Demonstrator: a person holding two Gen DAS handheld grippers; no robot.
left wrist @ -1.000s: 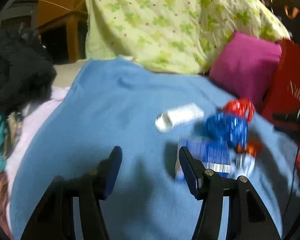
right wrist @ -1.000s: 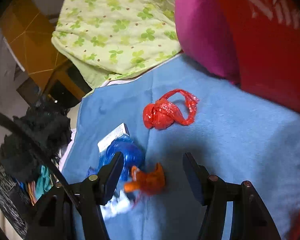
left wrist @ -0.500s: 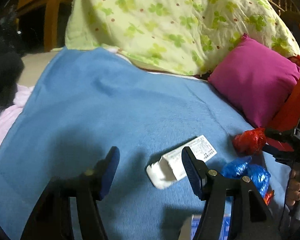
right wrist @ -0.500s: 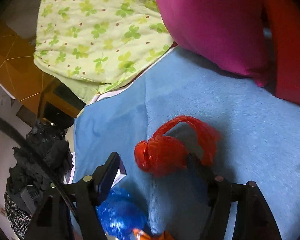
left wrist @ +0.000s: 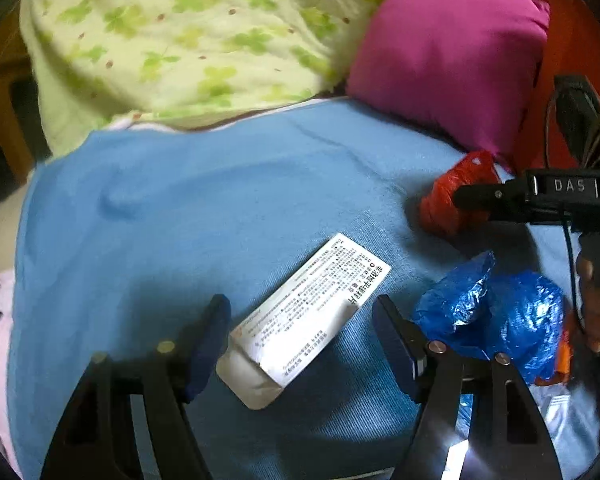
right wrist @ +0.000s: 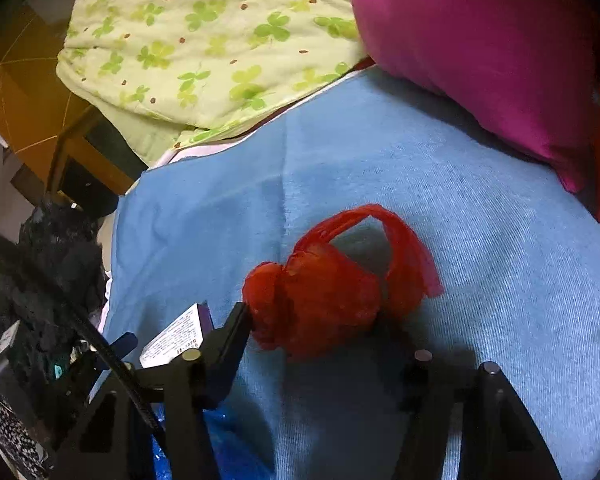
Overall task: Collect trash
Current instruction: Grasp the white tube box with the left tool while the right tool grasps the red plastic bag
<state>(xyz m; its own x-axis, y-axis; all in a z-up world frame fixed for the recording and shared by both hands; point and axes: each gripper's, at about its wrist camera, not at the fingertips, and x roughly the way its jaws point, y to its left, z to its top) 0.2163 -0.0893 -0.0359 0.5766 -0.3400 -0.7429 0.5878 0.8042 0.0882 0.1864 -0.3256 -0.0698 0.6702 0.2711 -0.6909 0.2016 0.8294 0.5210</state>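
Observation:
A white printed carton (left wrist: 304, 320) lies on the blue blanket (left wrist: 204, 208), its near end between the open fingers of my left gripper (left wrist: 300, 332). A crumpled blue plastic bag (left wrist: 496, 316) lies to its right, with a scrap of orange wrapper (left wrist: 562, 360) beside it. A knotted red plastic bag (right wrist: 324, 292) sits between the open fingers of my right gripper (right wrist: 312, 328); it also shows in the left wrist view (left wrist: 452, 192). The right gripper (left wrist: 484, 200) appears there from the side. The carton's corner (right wrist: 180, 332) shows in the right wrist view.
A green clover quilt (left wrist: 188, 36) and a magenta pillow (left wrist: 448, 48) lie at the back of the bed. A red bag (left wrist: 572, 60) stands at the right. Dark clothes (right wrist: 44, 276) pile at the left, with a wooden frame (right wrist: 72, 148) beyond.
Both grippers have moved forward and lower. The left now straddles the white carton; the right now straddles the red bag. Both stay open.

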